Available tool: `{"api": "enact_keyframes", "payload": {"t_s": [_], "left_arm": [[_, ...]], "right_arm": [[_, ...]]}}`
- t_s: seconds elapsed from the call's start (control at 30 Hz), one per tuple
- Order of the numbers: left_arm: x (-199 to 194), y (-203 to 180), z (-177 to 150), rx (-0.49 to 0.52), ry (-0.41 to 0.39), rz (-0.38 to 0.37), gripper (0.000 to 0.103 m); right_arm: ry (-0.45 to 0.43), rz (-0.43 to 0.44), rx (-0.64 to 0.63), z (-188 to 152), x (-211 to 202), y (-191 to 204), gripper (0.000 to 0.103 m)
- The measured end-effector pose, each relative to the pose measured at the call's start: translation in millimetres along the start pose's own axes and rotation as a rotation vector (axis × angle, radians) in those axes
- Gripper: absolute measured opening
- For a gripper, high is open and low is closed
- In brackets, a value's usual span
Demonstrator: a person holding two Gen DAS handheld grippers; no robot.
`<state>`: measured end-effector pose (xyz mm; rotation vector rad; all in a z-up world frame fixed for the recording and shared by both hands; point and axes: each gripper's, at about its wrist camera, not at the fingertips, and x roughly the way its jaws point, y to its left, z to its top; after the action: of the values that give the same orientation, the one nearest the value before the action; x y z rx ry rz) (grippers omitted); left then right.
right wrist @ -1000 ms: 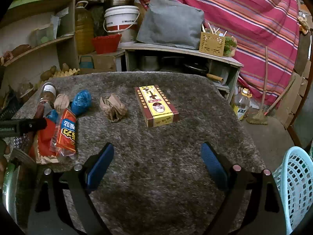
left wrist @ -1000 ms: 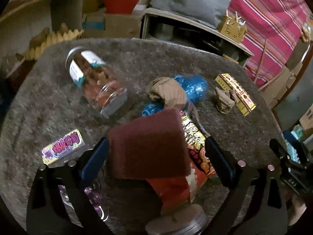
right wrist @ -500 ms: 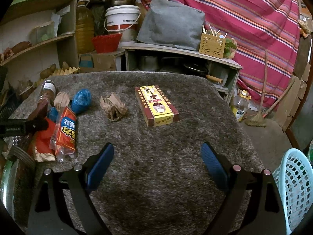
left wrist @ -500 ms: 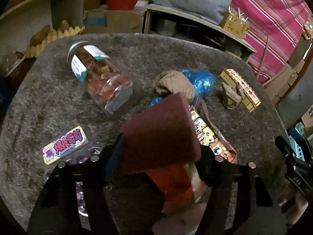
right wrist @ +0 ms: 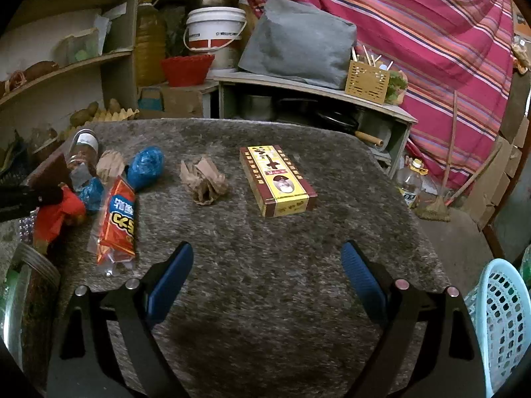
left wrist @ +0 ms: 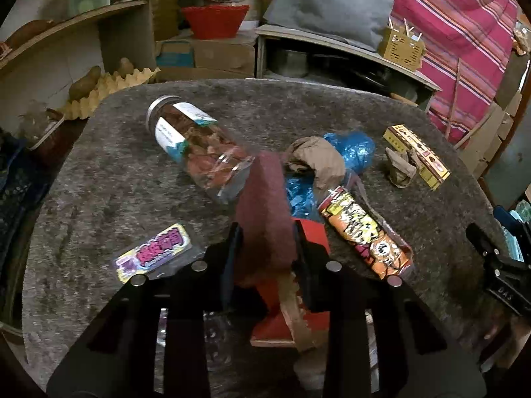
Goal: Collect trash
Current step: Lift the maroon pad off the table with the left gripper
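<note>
Left gripper (left wrist: 265, 248), in the left wrist view: pinched tight on a maroon rectangular scouring pad (left wrist: 265, 205), held on edge and lifted clear of the grey fuzzy tabletop (left wrist: 126, 179). Directly under the fingers, a torn red cardboard piece (left wrist: 312, 232). Just right of the tool, an orange printed snack wrapper (left wrist: 365, 232) lying flat. Ahead and left, a clear plastic jar with brown contents (left wrist: 199, 146) on its side. Ahead and right, a crumpled brown paper wad (left wrist: 315, 159) touching a crumpled blue plastic bag (left wrist: 351, 147). Farther right, a second brown paper wad (left wrist: 400, 169) against a yellow and maroon carton (left wrist: 418, 156). Left of the fingers, a purple and yellow candy wrapper (left wrist: 154, 252).

Right gripper (right wrist: 265, 275), in the right wrist view: spread wide, nothing between the blue pads (right wrist: 169, 282), low over bare tabletop (right wrist: 265, 298). Straight ahead, the carton (right wrist: 277, 179). Ahead and left, a paper wad (right wrist: 204, 180), then the blue bag (right wrist: 146, 165) and the snack wrapper (right wrist: 117, 222). Far left, the pad (right wrist: 49, 174) in the other tool. Lower right, off the table edge, a pale blue perforated plastic basket (right wrist: 501, 318).
</note>
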<state>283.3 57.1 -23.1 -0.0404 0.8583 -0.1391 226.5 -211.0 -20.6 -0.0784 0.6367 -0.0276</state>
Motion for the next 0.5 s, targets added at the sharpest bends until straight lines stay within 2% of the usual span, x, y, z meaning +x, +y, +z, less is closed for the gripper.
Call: {"api": "enact_keyframes", "payload": {"t_s": [0.07,0.43,0.5], "left_arm": [[-4,5,0,-0.006,-0.008,0.022,0.030],[-22,29,-3,-0.064,-0.033,0.032,0.037],[-26,31,-3,-0.070,-0.042,0.028,0.048]], "right_arm": [[-0.001,0.000,0.002,0,0,0,0.089],[-0.004,0.013,0.005,2,0,6,0.089],[-0.004,0.015,0.007,2,1,6,0.089]]}}
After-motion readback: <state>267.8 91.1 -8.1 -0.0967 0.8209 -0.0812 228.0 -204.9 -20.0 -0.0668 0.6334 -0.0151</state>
